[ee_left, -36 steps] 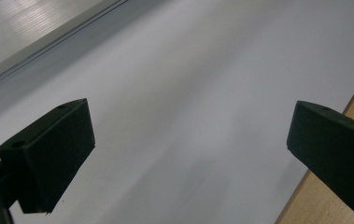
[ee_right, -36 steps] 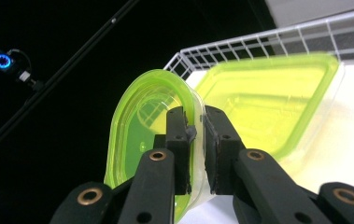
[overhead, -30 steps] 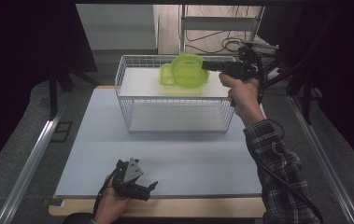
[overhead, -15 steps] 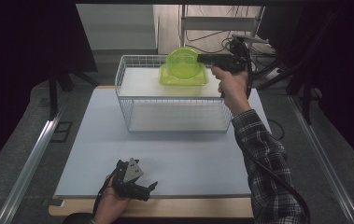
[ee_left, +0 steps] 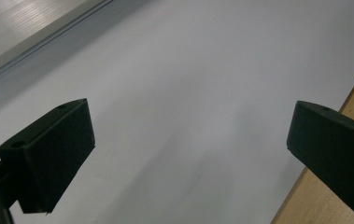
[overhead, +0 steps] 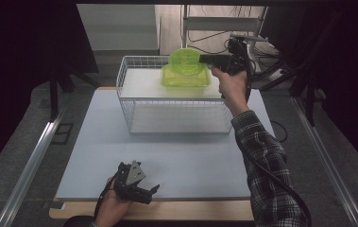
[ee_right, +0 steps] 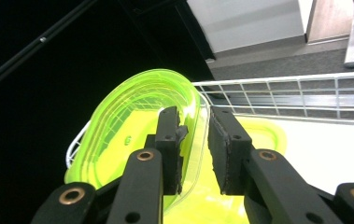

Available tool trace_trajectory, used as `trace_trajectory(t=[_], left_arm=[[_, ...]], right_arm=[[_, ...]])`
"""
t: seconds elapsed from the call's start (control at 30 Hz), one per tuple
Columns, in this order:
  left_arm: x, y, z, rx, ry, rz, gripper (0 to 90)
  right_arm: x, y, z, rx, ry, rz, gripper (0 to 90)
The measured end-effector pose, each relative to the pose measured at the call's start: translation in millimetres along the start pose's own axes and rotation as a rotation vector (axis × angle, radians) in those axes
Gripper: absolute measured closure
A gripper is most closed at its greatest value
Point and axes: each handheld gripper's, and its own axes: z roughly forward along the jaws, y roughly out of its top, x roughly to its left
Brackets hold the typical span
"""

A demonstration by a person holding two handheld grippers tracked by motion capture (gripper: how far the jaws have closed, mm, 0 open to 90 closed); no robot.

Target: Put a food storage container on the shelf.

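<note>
Green plastic dish (overhead: 184,60) stands on edge at the far rim of the wire basket (overhead: 134,101), propped on a second green tray (overhead: 186,78) lying flat inside. My right gripper (ee_right: 194,149) has just been opening its jaws; the dish's rim sits between them, the grip released. My left gripper (overhead: 136,182) waits near the desk (overhead: 96,142) edge, jaws wide and empty.

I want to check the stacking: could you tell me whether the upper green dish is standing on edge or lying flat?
On edge. The upper green dish stands upright in the white wire basket, above a second green dish lying flat.
</note>
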Motion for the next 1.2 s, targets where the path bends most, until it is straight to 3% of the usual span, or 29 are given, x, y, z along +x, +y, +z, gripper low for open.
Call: trace_trajectory(t=[0.37,0.63,0.83,1.2], left_arm=[[-0.8,-0.3,1.2,0.009,-0.001,0.003,0.8],[-0.9,-0.3,1.5,0.013,-0.002,0.005,0.8],[-1.3,-0.4,2.2,0.016,-0.004,0.005,0.8],[-1.8,-0.3,2.7,0.019,-0.005,0.004,0.8]], right_arm=[[0.2,-1.0,3.6,-0.003,-0.027,-0.027,66.1],[3.7,-1.6,2.5,0.005,-0.005,-0.037,51.9],[6.0,-3.7,-2.9,0.008,0.022,-0.073,40.3],[9.0,-14.1,-16.2,0.037,0.05,-0.132,33.7]])
